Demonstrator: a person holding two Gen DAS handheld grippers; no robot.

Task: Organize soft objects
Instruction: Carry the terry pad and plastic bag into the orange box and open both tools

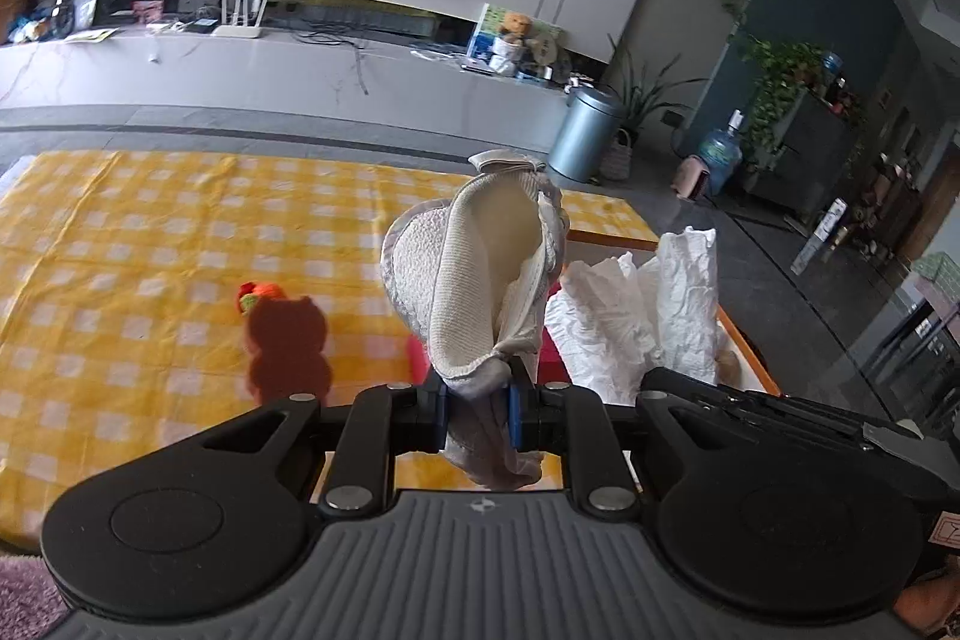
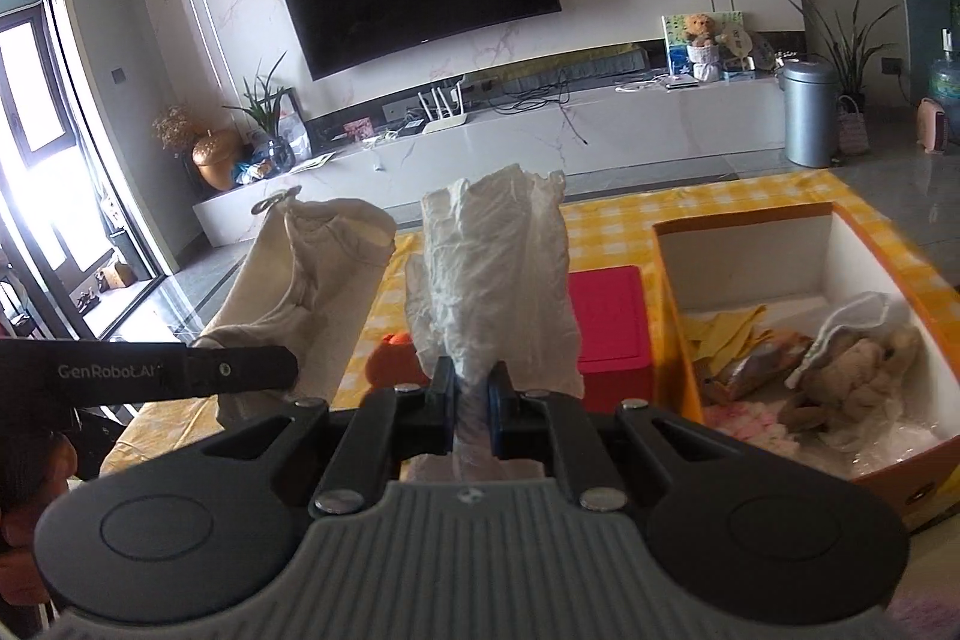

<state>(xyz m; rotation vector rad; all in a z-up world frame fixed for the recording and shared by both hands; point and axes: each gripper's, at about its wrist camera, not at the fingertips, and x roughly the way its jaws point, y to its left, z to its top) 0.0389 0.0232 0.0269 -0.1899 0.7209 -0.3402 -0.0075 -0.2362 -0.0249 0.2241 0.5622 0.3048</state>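
- The left gripper [image 1: 478, 415] is clenched on the gathered end of a cream knitted cloth [image 1: 474, 280], which stands up and away from the fingers, its long axis running forward along them.
- The right gripper [image 2: 471, 415] is clenched on the bunched neck of a crumpled white plastic bag [image 2: 498, 280], which likewise rises straight ahead of its fingers.
- Both soft things are held off the yellow checked cloth [image 1: 120, 244] that covers the surface; neither touches it.
- The orange box [image 2: 864, 244] stands open to the right of both grippers, with a plush toy [image 2: 858, 370] and other soft items already inside.
- The right gripper is the nearer to the box, so the bag likely goes in first, with a move to the right and down.
- A red box [image 2: 609, 325] sits between the bag and the orange box, just beside its wall; the carry should pass above it.
- A brown bear-shaped toy [image 1: 288, 346] lies on the checked cloth, well to the left, not yet put away.
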